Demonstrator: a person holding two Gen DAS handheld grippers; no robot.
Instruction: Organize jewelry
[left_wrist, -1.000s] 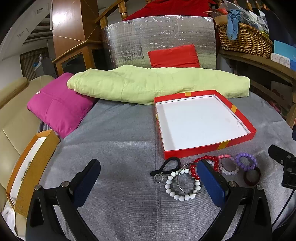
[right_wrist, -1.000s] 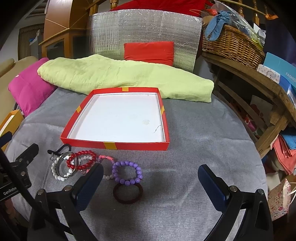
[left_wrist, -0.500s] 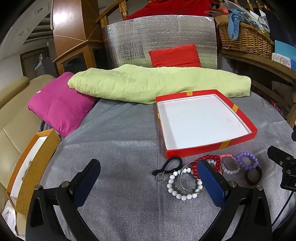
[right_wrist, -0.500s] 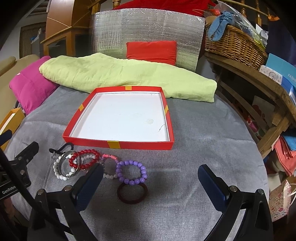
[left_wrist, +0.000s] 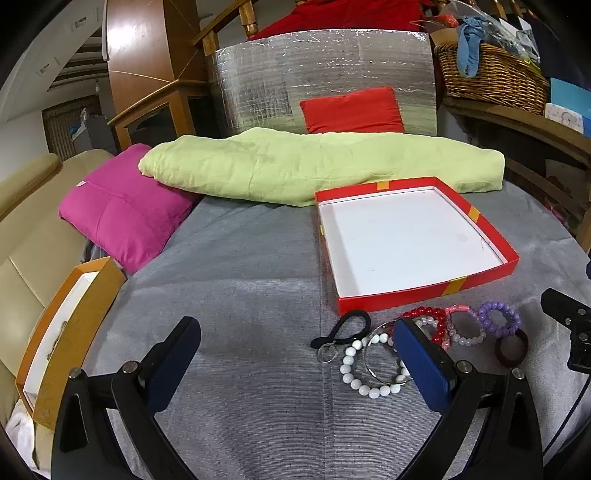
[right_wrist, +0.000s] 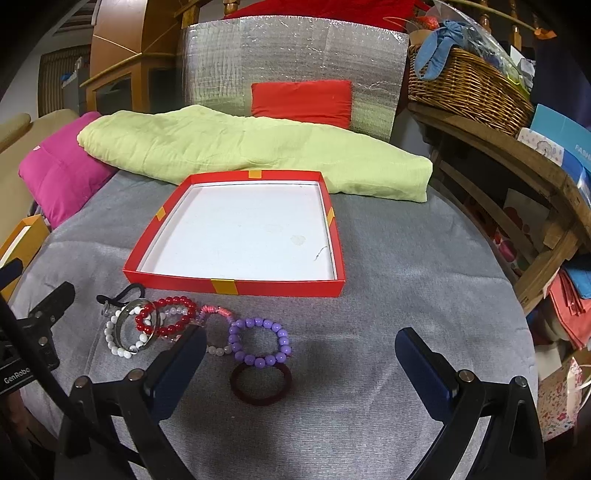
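Observation:
A shallow red box (left_wrist: 480, 220) (right_wrist: 236, 286) with a white inside lies empty on the grey cloth. In front of it sits a row of jewelry: a black hair tie with a key ring (left_wrist: 347, 326), a white bead bracelet (left_wrist: 360, 384) (right_wrist: 114, 341), a silver bangle (right_wrist: 127, 323), a red bead bracelet (right_wrist: 166, 315), a pink one (right_wrist: 216, 312), a purple one (right_wrist: 258, 341) (left_wrist: 498, 319) and a dark maroon hair band (right_wrist: 260, 384). My left gripper (left_wrist: 295, 354) is open, its right finger over the bangle. My right gripper (right_wrist: 301, 363) is open above the purple bracelet and maroon band.
A lime-green folded blanket (left_wrist: 314, 166) and a magenta cushion (left_wrist: 122, 214) lie behind the box. An orange box (left_wrist: 62, 332) tilts at the left edge. A wicker basket (right_wrist: 469, 88) stands on a wooden shelf at right. A silver foil panel (left_wrist: 317, 77) stands behind.
Both views have shifted slightly forward and down toward the jewelry row; the box and bracelets sit a little lower in frame. No item has moved, and both grippers stay open.

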